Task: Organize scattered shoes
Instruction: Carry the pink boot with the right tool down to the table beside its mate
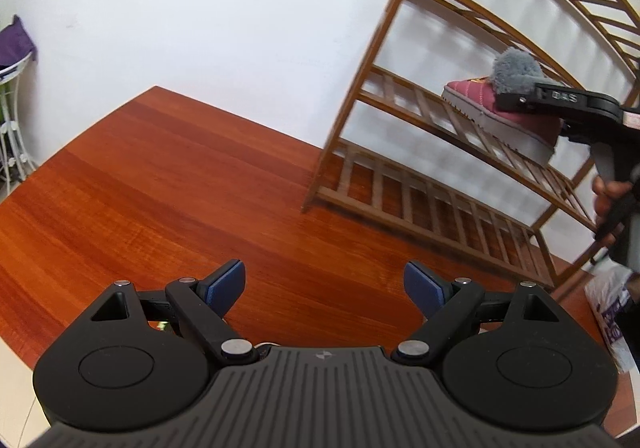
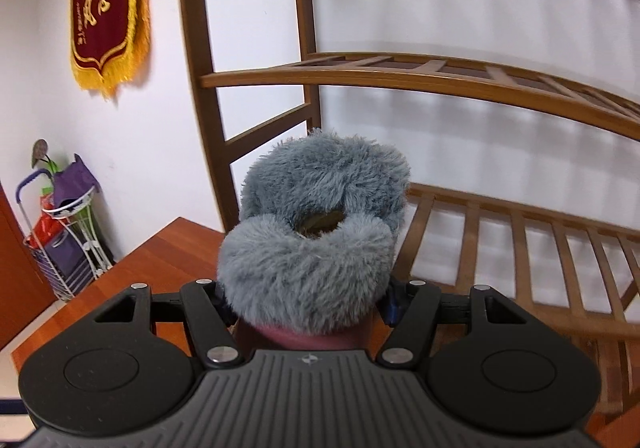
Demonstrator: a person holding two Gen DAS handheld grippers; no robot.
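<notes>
A pink slipper-shoe with a grey fur collar [image 1: 508, 104] rests on a slatted shelf of the wooden shoe rack [image 1: 400, 176]. My right gripper [image 1: 520, 98] is shut on its heel end. In the right wrist view the fur collar [image 2: 316, 232] fills the space between the right gripper's [image 2: 308, 300] jaws, above a rack shelf [image 2: 520, 244]. My left gripper [image 1: 324, 284] is open and empty, hovering over the red-brown wooden floor [image 1: 160, 188], left of the rack.
A white wall stands behind the rack. A wire trolley with purple bags [image 2: 64, 232] stands at the far left by the wall. A red and gold banner [image 2: 108, 4] hangs on the wall. A white plastic bag [image 1: 612, 304] lies at the right edge.
</notes>
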